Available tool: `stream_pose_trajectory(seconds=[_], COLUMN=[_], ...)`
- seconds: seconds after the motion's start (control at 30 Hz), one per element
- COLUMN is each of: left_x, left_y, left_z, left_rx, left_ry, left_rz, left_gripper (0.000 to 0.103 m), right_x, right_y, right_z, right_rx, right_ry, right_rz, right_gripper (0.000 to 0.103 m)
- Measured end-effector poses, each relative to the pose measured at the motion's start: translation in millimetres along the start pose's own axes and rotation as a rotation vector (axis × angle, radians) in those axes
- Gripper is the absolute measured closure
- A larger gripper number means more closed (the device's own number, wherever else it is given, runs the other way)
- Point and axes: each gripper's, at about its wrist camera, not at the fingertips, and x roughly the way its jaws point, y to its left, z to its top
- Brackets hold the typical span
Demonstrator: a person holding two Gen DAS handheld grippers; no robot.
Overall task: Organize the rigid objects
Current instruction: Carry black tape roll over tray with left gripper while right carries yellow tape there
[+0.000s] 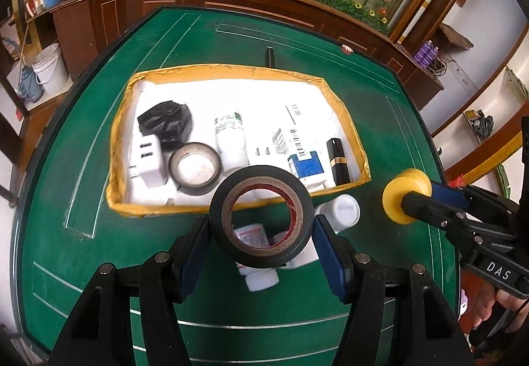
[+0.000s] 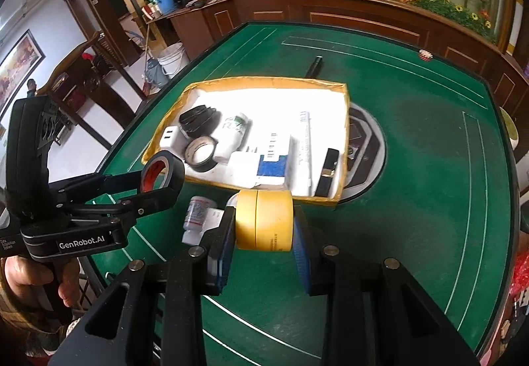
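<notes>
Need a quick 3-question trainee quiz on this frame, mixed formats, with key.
1. True or false: the left gripper holds a black tape roll.
2. What is the right gripper shut on? A) lipstick B) yellow round container C) charger
3. Where are the two white bottles: in the tray or on the green table?

Key: 1 true; 2 B; 3 on the table, in front of the tray.
</notes>
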Motion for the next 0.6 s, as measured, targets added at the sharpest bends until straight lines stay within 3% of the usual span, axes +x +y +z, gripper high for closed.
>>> stream_pose_trajectory(seconds=[0.6], left_x=[57], left_y=[-7], left_z=[78], left_rx=[0.057], left_ry=[0.053], left_rz=[-0.035], left_gripper=[0.038], right_x=[25], right_y=[-31], right_z=[32], right_rx=[0.080], right_ry=[0.002], right_rz=[-0.066], right_gripper=[0.072])
